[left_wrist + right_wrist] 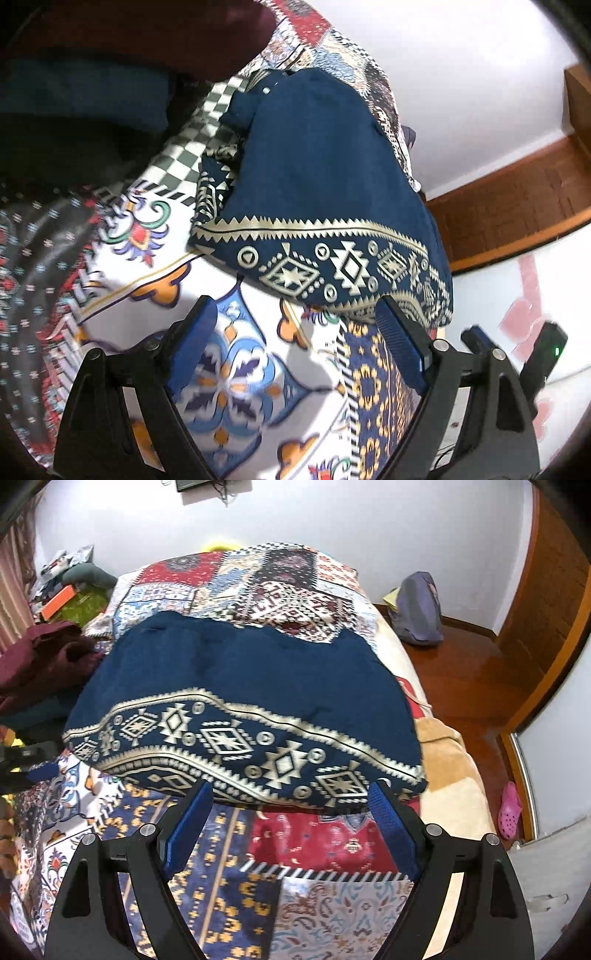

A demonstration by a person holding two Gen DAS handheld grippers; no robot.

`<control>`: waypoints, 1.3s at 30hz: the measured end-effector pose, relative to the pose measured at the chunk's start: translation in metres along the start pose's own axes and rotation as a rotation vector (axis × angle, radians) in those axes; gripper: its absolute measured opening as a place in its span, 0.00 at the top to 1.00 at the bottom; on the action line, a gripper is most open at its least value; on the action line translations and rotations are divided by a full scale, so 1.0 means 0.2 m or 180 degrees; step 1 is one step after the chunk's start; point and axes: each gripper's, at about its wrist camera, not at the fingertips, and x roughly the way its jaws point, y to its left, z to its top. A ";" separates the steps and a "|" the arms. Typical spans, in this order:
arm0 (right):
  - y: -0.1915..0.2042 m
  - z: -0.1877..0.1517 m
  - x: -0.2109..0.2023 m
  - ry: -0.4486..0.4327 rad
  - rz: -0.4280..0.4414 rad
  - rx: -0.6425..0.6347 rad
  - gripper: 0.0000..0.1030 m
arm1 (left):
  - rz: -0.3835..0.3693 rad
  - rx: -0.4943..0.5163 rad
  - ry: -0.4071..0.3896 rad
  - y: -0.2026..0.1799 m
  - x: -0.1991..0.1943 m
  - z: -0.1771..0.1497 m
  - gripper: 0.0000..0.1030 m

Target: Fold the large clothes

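Note:
A navy blue garment (314, 166) with a gold geometric border lies folded in a thick bundle on the patterned bed sheet (229, 387). My left gripper (295, 314) stands open just in front of the garment's border, with only the sheet between its blue pads (192, 347). In the right wrist view the same garment (240, 664) fills the middle. My right gripper (291, 794) is open at its near hem, and nothing is pinched. The right gripper (480, 339) also shows at the right of the left wrist view. The left gripper (26, 764) peeks in at the left edge of the right wrist view.
A patchwork pillow (240, 579) lies behind the garment, and a maroon clothes pile (40, 653) sits to the left. A beige blanket (443, 746) covers the bed's right edge. On the wooden floor are a purple bag (417, 609) and a pink shoe (509, 808).

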 end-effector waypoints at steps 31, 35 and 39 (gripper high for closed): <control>0.03 0.19 0.18 0.0043 0.0056 0.0165 0.19 | 0.0528 0.0636 -0.1173 -0.55 0.07 0.33 0.85; 0.03 0.25 0.15 0.0022 0.0146 0.0274 0.19 | 0.0438 0.0839 -0.1454 -0.66 -0.20 0.28 0.87; 0.13 0.34 0.11 -0.0059 0.0435 0.0327 0.19 | 0.0489 0.1146 -0.1793 -0.77 -0.44 0.22 0.88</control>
